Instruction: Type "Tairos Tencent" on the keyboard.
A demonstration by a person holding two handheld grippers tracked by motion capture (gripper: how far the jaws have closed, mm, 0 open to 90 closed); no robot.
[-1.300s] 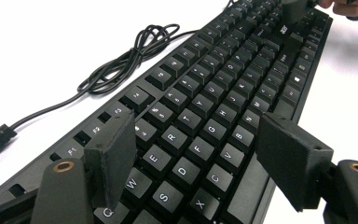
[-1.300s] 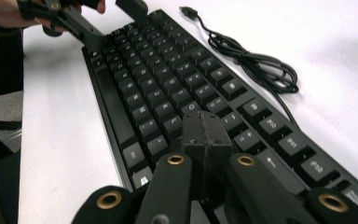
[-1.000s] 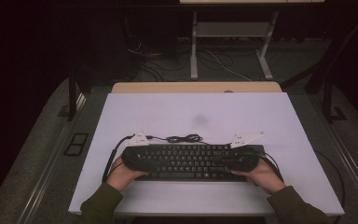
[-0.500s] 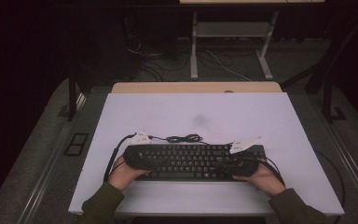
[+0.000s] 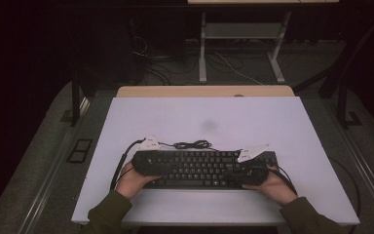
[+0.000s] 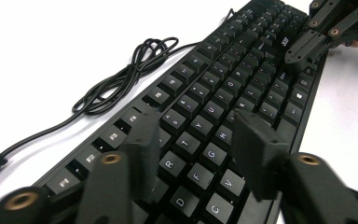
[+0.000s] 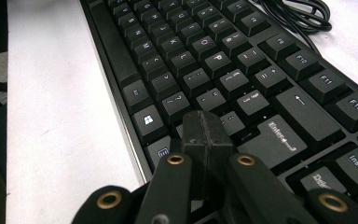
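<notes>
A black keyboard [image 5: 199,168] lies across the near part of the white table [image 5: 199,117], with its cable coiled behind it [image 5: 192,145]. My left gripper [image 5: 161,165] hovers over the keyboard's left end. In the left gripper view its jaws [image 6: 198,135] stand apart above the letter keys [image 6: 200,140]. They have just been closing, and nothing is pinched between them. My right gripper [image 5: 241,170] is at the keyboard's right end. In the right gripper view its jaws [image 7: 207,128] are pressed together, tip low over the keys beside Enter [image 7: 284,137].
The loose cable [image 6: 121,84] runs from the coil off to the left. A wooden strip [image 5: 204,91] borders the table's far edge. Bare white table lies behind the keyboard and along the near edge. Dark floor with table legs and wires lies beyond.
The grey plate on the right gripper has slipped a little towards the person. The keyboard and the left hand stay where they were.
</notes>
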